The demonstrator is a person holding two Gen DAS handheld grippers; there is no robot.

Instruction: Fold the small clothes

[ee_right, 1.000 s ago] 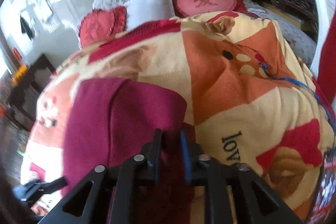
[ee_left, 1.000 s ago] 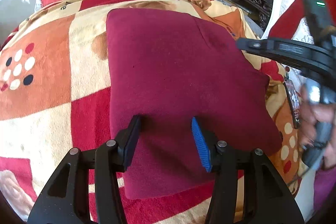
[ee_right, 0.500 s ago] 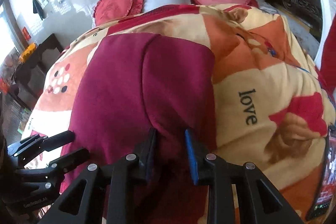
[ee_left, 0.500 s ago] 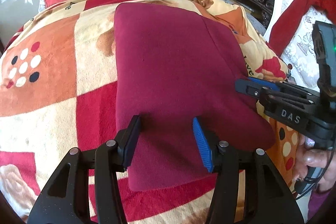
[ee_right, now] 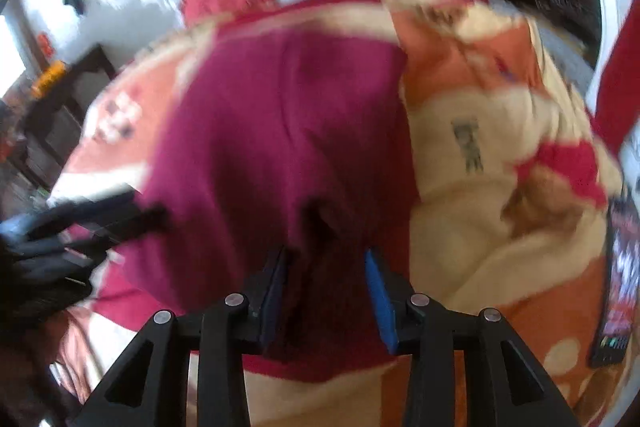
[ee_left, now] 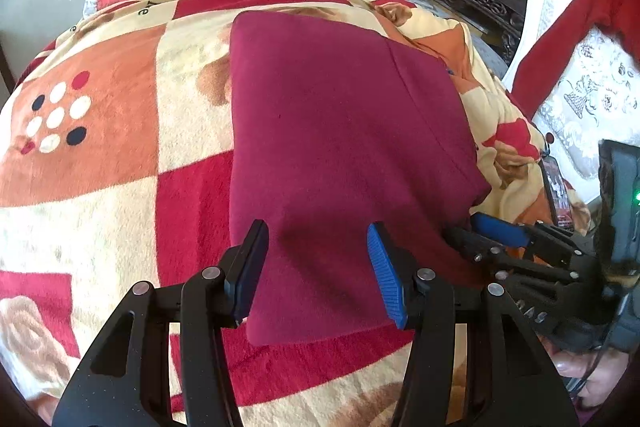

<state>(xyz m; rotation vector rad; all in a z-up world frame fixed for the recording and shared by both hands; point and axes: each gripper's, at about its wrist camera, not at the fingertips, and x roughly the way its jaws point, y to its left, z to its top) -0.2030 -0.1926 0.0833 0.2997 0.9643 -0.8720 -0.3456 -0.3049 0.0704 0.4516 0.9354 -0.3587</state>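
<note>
Folded maroon garment (ee_left: 340, 147) flat on patterned blanket (ee_left: 120, 155).
Left tongs (ee_left: 318, 267) released above near hem; right tongs (ee_right: 326, 275) released at 4 o'clock corner.

The right gripper (ee_right: 326, 293), clamped on the maroon garment's (ee_left: 340, 147) edge a second ago, has been opened and lowered to the garment's near right corner, where the fold is now laid flat.
</note>
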